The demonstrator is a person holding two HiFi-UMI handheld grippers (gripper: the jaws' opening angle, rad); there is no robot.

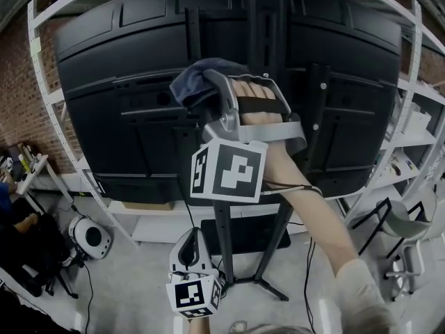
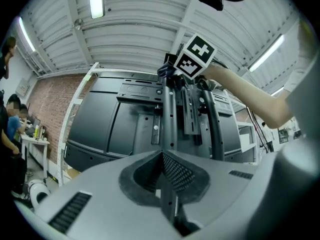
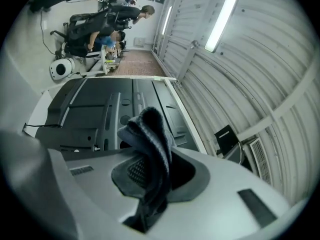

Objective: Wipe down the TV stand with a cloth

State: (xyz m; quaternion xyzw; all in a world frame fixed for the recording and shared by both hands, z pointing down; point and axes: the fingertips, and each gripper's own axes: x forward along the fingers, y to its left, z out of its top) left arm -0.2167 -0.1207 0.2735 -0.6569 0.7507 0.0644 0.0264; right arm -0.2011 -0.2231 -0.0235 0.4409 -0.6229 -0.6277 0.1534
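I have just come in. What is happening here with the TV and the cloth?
A person holds the right hand-held gripper raised to the black back of the TV, with a dark cloth clamped between its jaws. The cloth is near the upper part of the TV stand. The left hand-held gripper hangs low in front of the stand, shut and empty.

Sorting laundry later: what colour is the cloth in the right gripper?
Dark blue-grey; the cloth shows best in the right gripper view.
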